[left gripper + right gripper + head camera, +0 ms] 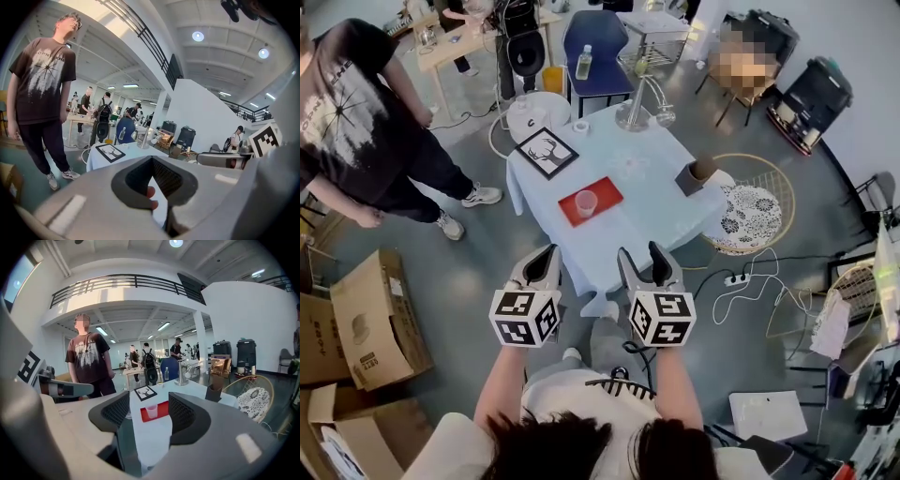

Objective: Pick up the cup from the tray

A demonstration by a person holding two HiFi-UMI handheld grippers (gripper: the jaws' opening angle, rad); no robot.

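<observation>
The cup point(586, 202) stands upright on the red tray point(608, 192), about its middle. In the right gripper view I see it framed between the jaws, but far off. I hold both grippers side by side on my side of the tray, well apart from it and pointing toward it. The right gripper point(643, 251) is released, its jaws wide and empty. The left gripper point(546, 255) is clenched, tips meeting on nothing. Beyond the tray lies a deer picture point(547, 152). The person point(356, 112) left of the tray wears a shirt with letters I cannot read.
</observation>
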